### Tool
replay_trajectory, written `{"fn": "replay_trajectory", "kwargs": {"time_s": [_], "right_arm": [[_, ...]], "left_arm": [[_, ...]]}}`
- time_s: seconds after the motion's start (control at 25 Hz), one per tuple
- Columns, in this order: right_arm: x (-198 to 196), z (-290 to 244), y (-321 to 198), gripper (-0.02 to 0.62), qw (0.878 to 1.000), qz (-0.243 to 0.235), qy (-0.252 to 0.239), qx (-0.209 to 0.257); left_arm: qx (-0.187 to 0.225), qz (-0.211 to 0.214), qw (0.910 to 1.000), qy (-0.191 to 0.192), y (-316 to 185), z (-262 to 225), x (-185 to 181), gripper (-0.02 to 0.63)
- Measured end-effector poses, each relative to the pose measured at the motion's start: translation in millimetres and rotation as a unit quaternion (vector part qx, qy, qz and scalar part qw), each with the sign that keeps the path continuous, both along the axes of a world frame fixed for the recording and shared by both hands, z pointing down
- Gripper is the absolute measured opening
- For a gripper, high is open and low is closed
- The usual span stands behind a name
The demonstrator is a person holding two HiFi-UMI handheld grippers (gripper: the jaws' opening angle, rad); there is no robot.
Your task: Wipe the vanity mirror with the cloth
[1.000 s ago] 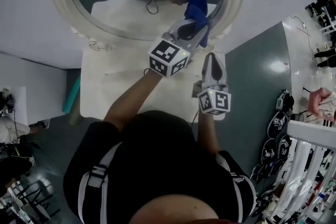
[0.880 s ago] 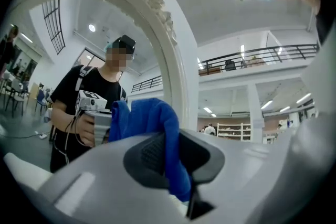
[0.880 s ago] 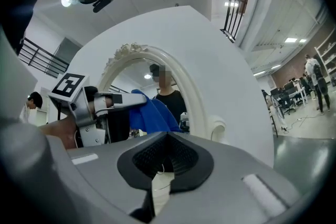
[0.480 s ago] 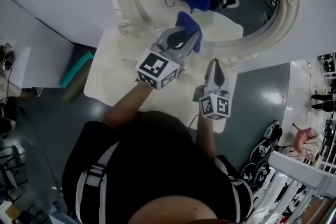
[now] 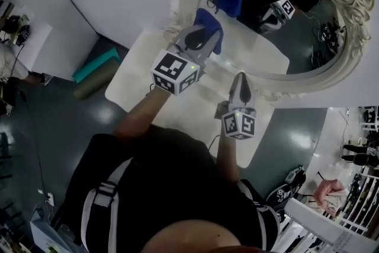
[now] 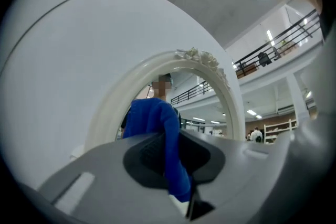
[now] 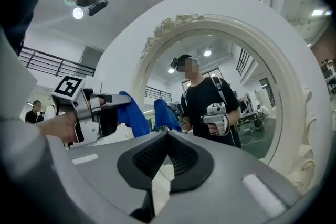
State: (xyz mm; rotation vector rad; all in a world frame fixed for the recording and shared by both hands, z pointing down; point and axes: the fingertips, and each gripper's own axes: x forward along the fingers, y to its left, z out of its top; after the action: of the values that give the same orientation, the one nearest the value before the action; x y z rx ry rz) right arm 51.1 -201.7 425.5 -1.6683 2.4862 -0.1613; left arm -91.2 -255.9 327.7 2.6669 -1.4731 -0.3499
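The left gripper (image 5: 208, 37) clamps the cloth (image 5: 211, 22); right gripper (image 5: 241, 77) closed, empty.

No words, numbers, brand names or signs can be read anywhere. The only printed marks are black-and-white square code patterns on the left marker cube (image 5: 173, 71) of the left tool (image 5: 205, 34) and the right marker cube (image 5: 239, 125) of the right tool (image 5: 241, 79). They carry no letters.
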Motion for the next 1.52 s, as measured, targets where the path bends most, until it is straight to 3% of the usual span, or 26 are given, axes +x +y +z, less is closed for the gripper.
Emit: {"fn": "replay_trajectory", "kwargs": {"time_s": [0.24,0.68,1.04,1.52], "right_arm": [[-18,1,-2,0.000,1.000,-0.007,0.006,-0.004],[12,-3,-16,0.000,1.000,0.021,0.014,-0.004],[19,8,-24,0.000,0.999,0.027,0.009,-0.014],[19,11,-20,0.000,1.000,0.025,0.001,-0.014]], "left_arm": [[-0.001,-0.028,0.9996,0.007,-24,-4,-35,0.040],[0.003,-0.012,0.9995,0.027,-73,-17,-13,0.040],[0.009,-0.007,0.9985,0.053,-74,-26,-13,0.040],[0.025,-0.004,0.9984,0.050,-71,-49,-11,0.040]]}}
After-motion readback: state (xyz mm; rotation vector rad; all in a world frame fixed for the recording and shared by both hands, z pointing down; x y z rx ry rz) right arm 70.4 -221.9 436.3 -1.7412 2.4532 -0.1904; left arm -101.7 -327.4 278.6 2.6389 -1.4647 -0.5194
